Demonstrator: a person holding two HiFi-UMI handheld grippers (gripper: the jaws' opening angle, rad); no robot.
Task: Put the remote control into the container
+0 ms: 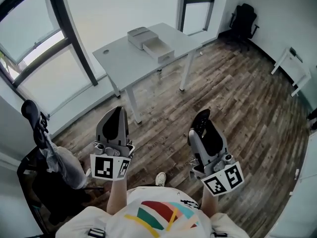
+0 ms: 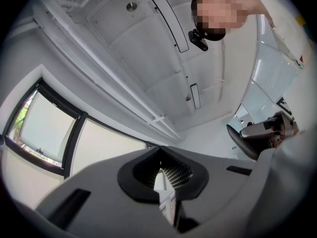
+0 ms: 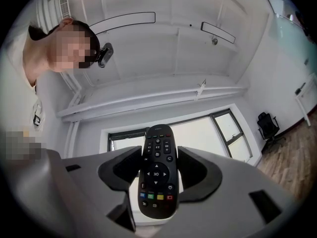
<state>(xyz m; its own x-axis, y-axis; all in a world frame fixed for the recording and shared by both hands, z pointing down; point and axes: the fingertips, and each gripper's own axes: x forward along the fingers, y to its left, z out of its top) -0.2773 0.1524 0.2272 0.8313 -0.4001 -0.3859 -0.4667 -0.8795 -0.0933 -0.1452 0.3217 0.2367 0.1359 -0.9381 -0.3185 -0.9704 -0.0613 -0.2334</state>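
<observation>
Two grippers are nearest. The left gripper (image 1: 115,114), at 7 o'clock, has its jaws together. The right gripper (image 1: 200,119), at 5 o'clock, is clamped on one remote (image 3: 157,170). At 12 o'clock, one table (image 1: 119,58) carries one open container (image 1: 158,48). One chair (image 1: 244,19) stands at 1 o'clock.

A grey desk (image 1: 124,58) stands on wood-plank floor (image 1: 237,98) beside large windows (image 1: 29,33).

Black remote control (image 3: 157,172), grey table (image 1: 124,58), brown wood-plank floor (image 1: 237,98)
</observation>
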